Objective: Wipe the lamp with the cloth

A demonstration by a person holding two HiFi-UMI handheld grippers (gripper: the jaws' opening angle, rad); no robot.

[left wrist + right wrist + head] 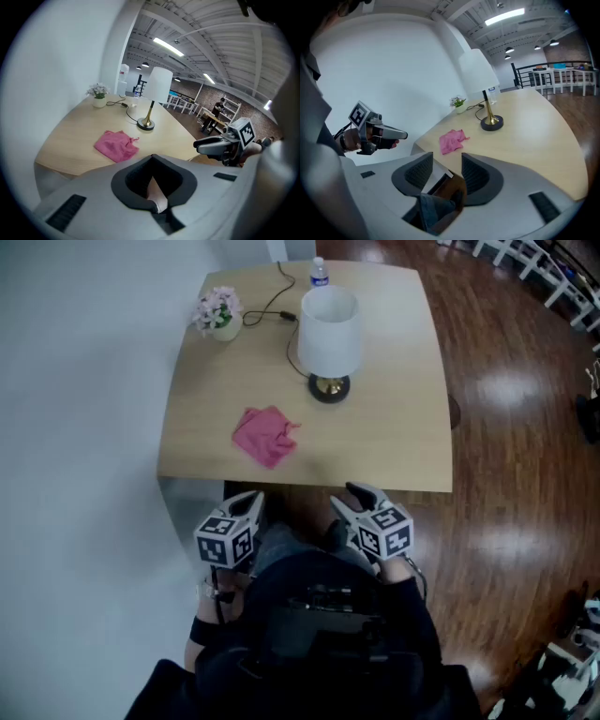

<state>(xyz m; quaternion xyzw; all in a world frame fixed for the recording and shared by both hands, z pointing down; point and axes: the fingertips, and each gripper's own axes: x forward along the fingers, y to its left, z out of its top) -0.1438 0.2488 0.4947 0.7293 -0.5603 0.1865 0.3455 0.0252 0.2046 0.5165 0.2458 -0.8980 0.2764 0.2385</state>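
Left gripper (249, 502), jaws together and empty, and right gripper (351, 498), jaws apart and empty, short of the table (398, 427); the pink cloth (266, 436), crumpled near the front edge before the lamp (329, 334), is probably best pinched at a raised fold.

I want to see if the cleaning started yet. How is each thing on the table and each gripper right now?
lamp: standing upright, untouched.
cloth: crumpled, lying on the table, not held.
water bottle: upright, cap on.
flower pot: upright.
left gripper: shut, empty.
right gripper: open, empty.
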